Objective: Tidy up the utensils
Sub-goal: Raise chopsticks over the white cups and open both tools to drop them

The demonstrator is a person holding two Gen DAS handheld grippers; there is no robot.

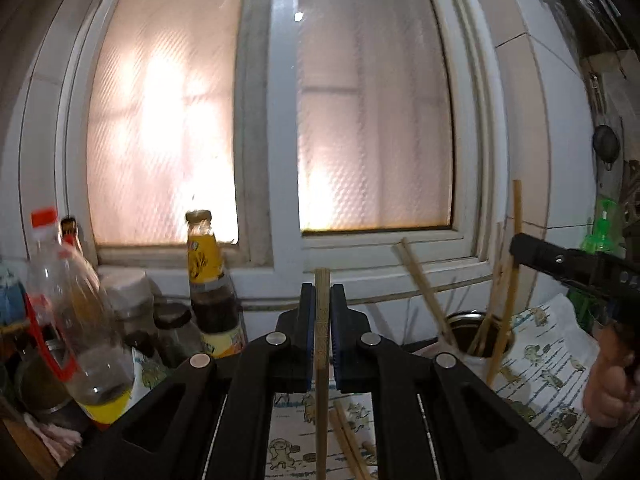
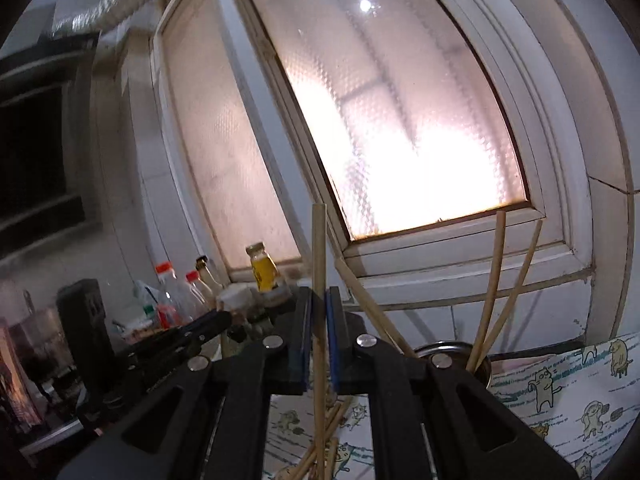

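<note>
Bamboo chopstick [image 1: 322,332] clamped, left gripper [image 1: 322,304] | right gripper [image 2: 319,320]: thinner stick [image 2: 319,280]

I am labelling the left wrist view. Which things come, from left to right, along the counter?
Clear bottle with red cap → yellow-labelled bottle → left gripper holding a chopstick → metal holder → right gripper.

Dim, backlit by window [image 1: 352,120]; blurred, fisheye-warped.
</note>
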